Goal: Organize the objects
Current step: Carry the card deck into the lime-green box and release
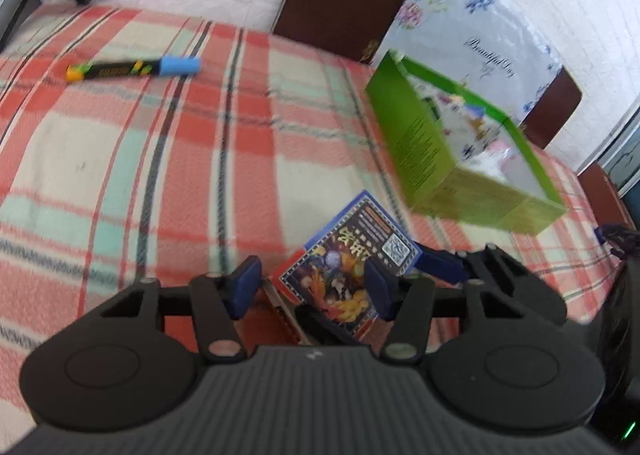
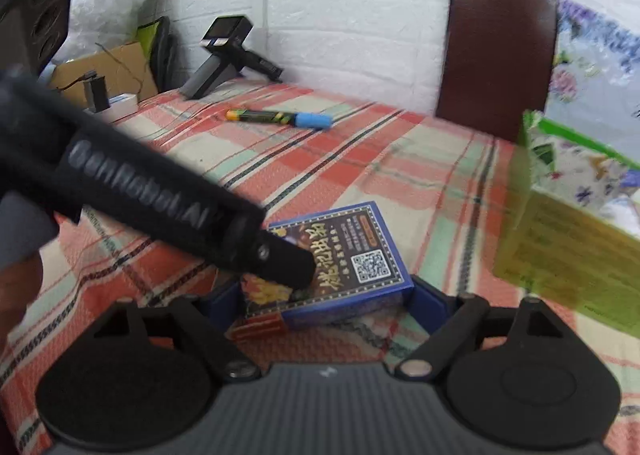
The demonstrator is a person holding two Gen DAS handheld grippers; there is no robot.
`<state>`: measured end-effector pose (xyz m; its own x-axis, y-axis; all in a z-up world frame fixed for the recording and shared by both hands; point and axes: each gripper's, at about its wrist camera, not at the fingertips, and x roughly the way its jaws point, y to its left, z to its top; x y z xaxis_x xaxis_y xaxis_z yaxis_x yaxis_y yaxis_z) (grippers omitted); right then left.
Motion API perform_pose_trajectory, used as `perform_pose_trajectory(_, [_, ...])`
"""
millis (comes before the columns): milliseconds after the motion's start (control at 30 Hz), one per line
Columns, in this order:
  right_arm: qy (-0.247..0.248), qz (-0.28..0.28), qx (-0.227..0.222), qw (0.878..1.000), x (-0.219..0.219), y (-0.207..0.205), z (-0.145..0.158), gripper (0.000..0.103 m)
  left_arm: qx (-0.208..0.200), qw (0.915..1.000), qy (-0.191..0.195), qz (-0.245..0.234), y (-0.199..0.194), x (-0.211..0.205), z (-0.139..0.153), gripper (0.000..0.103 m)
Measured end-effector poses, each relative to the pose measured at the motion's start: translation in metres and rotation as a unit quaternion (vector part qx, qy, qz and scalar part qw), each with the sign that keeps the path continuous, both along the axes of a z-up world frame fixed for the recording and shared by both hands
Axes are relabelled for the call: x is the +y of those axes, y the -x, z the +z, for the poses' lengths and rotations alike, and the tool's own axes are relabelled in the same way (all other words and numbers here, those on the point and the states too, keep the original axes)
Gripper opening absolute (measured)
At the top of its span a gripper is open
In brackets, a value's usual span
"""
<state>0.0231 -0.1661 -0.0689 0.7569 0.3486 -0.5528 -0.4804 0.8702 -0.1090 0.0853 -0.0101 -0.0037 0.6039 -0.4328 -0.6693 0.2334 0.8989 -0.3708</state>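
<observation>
On the plaid-covered tabletop (image 2: 400, 159): card box (image 2: 340, 259) lying flat between both hand-held grippers. Left hand-held gripper (image 1: 312, 287) half-closed astride it, pads apparently not pressing; right hand-held gripper (image 2: 324, 303) spread wide around it. Beyond, marker (image 2: 280, 118). Rightward, open green box (image 1: 460, 159) holding floral-printed packets.

Bright, even daylight, w/ only soft shadows. Strong fisheye bend at frame edges; dark corners. Motion blur smears the green box (image 1: 460, 151) at right in both views; foreground soft.
</observation>
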Motion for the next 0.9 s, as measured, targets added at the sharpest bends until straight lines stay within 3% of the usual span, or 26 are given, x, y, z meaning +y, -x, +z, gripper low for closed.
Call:
perform_pose_trajectory(100, [0.009,-0.037,-0.067,0.997,-0.010,0.006,0.017,0.086,-0.026,0.9993,0.016,-0.023,-0.013,-0.015,0.023,0.059])
perform_pose_trajectory(300, [0.006,-0.120,-0.124,0.985,-0.059,-0.017,0.050,0.087,-0.094,0.9924,0.012,-0.079,-0.037,-0.087,0.060,0.058])
perform_pose_trajectory(667, [-0.023,-0.232,-0.106,0.967,-0.151,-0.080,0.061,0.087,-0.107,0.9866,0.010,-0.123,-0.094,-0.194,0.064,0.058])
perform_pose_trajectory(900, [-0.006,-0.260,-0.050,0.964,-0.171,-0.111,0.036,0.092,-0.094,0.9876,-0.029,-0.122,-0.103,-0.210,0.049,0.059])
